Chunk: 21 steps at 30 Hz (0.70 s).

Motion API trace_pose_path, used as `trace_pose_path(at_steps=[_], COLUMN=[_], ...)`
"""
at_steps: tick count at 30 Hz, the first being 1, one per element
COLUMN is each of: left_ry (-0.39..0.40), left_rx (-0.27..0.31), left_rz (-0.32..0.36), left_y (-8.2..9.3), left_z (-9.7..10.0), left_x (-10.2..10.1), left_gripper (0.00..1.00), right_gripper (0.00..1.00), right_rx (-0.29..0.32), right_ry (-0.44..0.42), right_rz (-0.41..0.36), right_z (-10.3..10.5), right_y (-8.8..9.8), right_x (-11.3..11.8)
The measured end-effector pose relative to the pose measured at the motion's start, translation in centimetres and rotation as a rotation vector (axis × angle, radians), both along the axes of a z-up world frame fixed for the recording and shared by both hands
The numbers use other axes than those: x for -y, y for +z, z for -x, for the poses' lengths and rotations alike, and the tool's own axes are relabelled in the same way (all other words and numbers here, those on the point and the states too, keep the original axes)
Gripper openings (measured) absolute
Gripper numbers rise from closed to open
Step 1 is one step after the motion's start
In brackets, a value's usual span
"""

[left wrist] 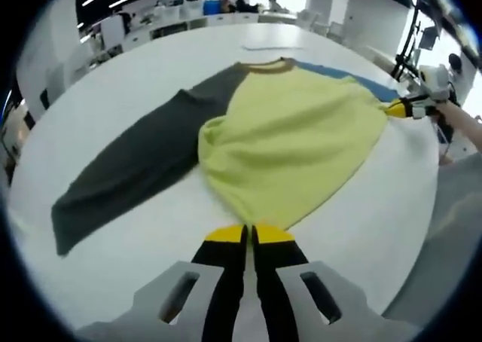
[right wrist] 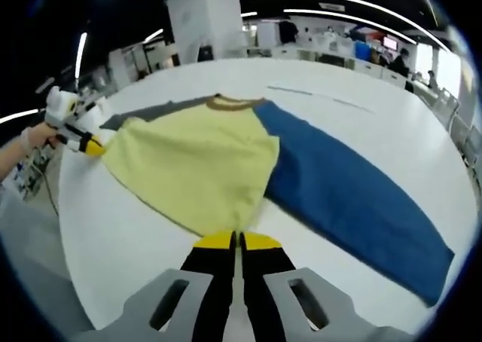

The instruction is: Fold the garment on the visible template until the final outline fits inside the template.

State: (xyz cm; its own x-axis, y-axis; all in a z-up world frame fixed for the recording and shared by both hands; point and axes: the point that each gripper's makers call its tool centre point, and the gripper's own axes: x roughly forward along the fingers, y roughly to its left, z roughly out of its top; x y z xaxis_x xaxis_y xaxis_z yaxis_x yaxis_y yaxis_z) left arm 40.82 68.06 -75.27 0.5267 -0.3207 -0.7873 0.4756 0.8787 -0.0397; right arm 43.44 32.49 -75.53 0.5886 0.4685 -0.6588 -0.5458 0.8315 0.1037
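A large white table (left wrist: 113, 78) in an open office bears a yellow-bodied garment (left wrist: 294, 146) with dark grey and blue sleeves; the left gripper (left wrist: 249, 235) and right gripper (right wrist: 237, 240) each pinch its hem corners.

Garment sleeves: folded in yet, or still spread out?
Spread. The dark grey sleeve and the blue sleeve each lie stretched out flat on the white table, away from the yellow body. Neither is folded over.

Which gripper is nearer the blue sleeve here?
Right. The right gripper pinches the shirt at its yellow edge, right beside the blue sleeve. The left gripper holds the opposite edge, across the yellow body, on the grey sleeve side.
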Motion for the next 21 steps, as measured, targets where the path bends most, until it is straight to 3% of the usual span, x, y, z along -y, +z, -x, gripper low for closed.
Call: trace_pose_path(at_steps=[21], left_ry=[-0.010], left_rx=[-0.018], left_rz=[-0.006], left_y=[0.6], left_z=[2.1], left_x=[-0.1], left_gripper=[0.00], right_gripper=[0.03], right_rx=[-0.006], right_ry=[0.061], right_rz=[0.018], right_z=[2.7], right_y=[1.1], right_x=[-0.1])
